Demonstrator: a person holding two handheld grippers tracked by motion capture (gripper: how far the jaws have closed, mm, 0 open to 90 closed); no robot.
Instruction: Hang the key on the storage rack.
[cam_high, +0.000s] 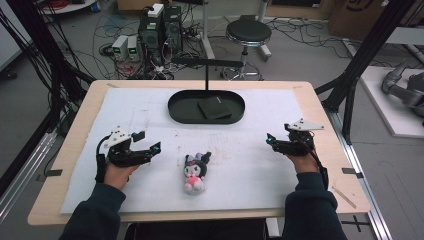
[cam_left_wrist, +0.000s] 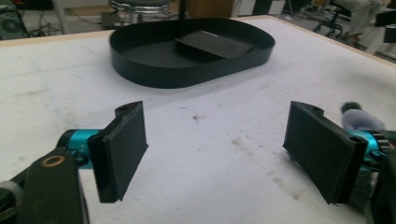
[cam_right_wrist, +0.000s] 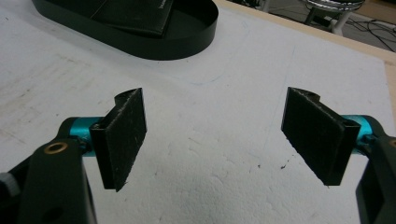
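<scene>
A small plush toy (cam_high: 195, 170) with black ears, a white face and a pink body lies on the white mat (cam_high: 250, 165) near the front middle. My left gripper (cam_high: 148, 142) rests left of it, open, its jaws wide apart over bare mat (cam_left_wrist: 215, 144); a grey tip of the plush toy (cam_left_wrist: 357, 117) peeks behind its right jaw. My right gripper (cam_high: 270, 141) sits at the right side of the mat, open, with nothing between its jaws (cam_right_wrist: 212, 140). A black oval tray (cam_high: 185, 111) holding a flat black card (cam_high: 214, 107) lies at the back middle.
A thin black post with a crossbar (cam_high: 207, 70) rises behind the tray. The wooden table edge (cam_high: 320, 115) frames the mat. Beyond the table stand a round stool (cam_high: 248, 33), computer boxes (cam_high: 160, 27) and floor cables.
</scene>
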